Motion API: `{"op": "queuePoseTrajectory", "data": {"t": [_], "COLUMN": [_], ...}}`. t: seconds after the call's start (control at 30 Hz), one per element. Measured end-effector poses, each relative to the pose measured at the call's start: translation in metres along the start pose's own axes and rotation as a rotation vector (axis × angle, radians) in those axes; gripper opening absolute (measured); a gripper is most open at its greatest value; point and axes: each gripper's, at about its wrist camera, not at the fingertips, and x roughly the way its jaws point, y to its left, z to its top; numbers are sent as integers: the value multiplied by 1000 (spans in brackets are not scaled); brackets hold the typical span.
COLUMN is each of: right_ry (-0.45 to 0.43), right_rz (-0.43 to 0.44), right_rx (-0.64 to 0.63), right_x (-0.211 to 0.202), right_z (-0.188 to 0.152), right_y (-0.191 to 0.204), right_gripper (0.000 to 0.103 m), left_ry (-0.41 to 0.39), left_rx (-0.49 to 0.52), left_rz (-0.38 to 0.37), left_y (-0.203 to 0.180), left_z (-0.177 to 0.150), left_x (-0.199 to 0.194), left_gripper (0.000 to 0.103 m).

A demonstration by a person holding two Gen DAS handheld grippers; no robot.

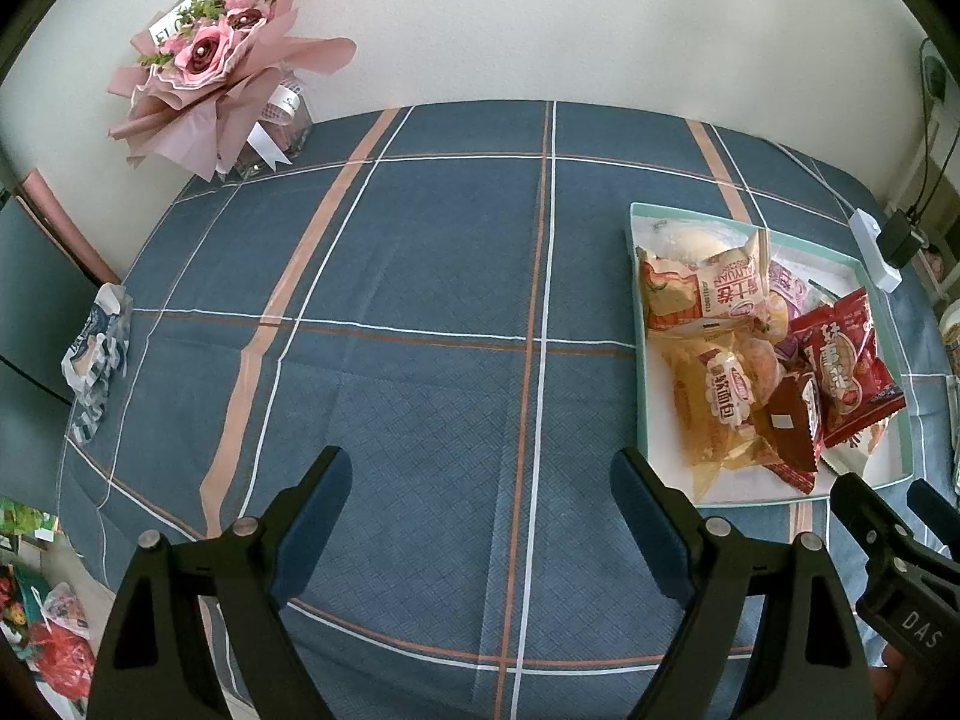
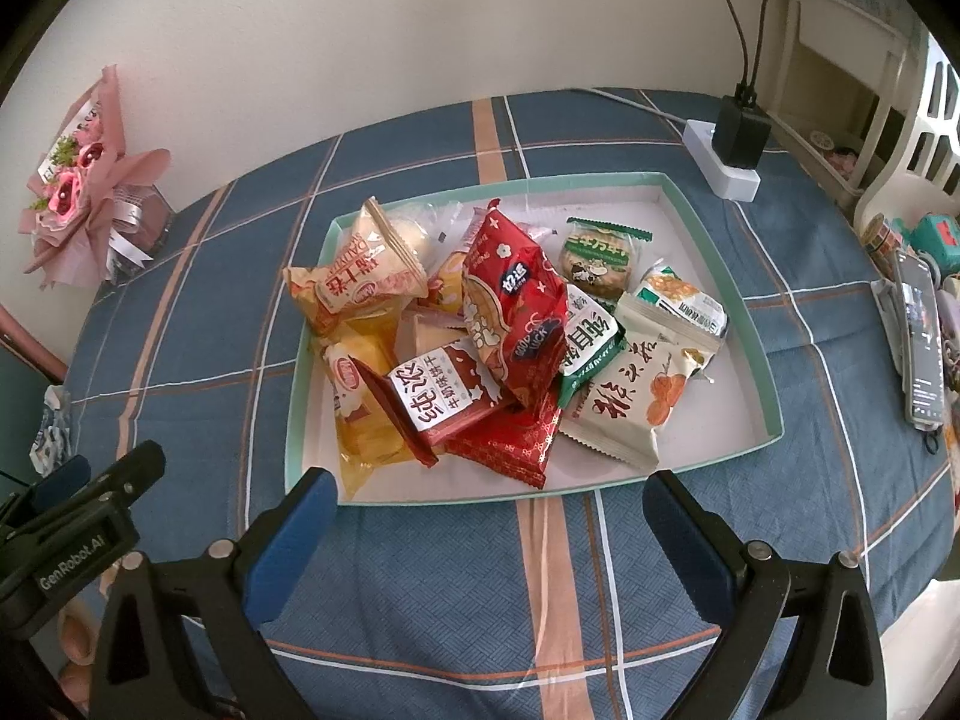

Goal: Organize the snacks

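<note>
Two grippers hover over a blue plaid surface (image 1: 420, 300), both with fingers spread wide and nothing between them. Seen from its own camera, the right gripper (image 2: 489, 534) sits just short of a shallow mint-edged tray (image 2: 762, 354), whose near rim lies right beyond the fingertips at twelve o'clock. Loose snack packets are heaped inside: a red popcorn bag (image 2: 516, 306) on top at the centre, a dark red biscuit packet (image 2: 438, 402) at eleven o'clock beside yellow bread packs (image 2: 360, 414), and a cream packet (image 2: 630, 402) at one o'clock. The tray's long axis runs across the view, from nine to three o'clock. From the left camera, the left gripper (image 1: 480, 516) faces bare cloth, with the same tray off at two o'clock and well apart from its fingers. The right hand is therefore plainly the nearer one, and a short reach forward would likely put it over the pile. A pink bouquet (image 1: 210, 60) stands at the far edge, at ten o'clock.
</note>
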Motion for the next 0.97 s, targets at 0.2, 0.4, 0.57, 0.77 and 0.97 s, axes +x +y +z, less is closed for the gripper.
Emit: {"op": "queuePoseTrajectory", "data": {"t": [0.2, 0.4, 0.57, 0.77, 0.97], "right_ry": [3, 3, 1, 0, 1], "right_rz": [-1, -3, -15, -26, -26], "right_rx": [1, 5, 13, 29, 28], "right_x": [1, 1, 0, -1, -1], "right_z": [0, 0, 1, 2, 2], "right_y": [0, -1, -3, -7, -5], "right_gripper": [103, 103, 103, 103, 103], "left_ry": [0, 1, 5, 4, -4], "left_rx": [3, 2, -2, -4, -10], "left_rz": [-1, 0, 3, 4, -3], "left_y": [1, 1, 4, 4, 5], "left_z": [0, 0, 0, 0, 0], "left_x": [0, 0, 1, 2, 0], "left_gripper": [88, 88, 88, 88, 88]}}
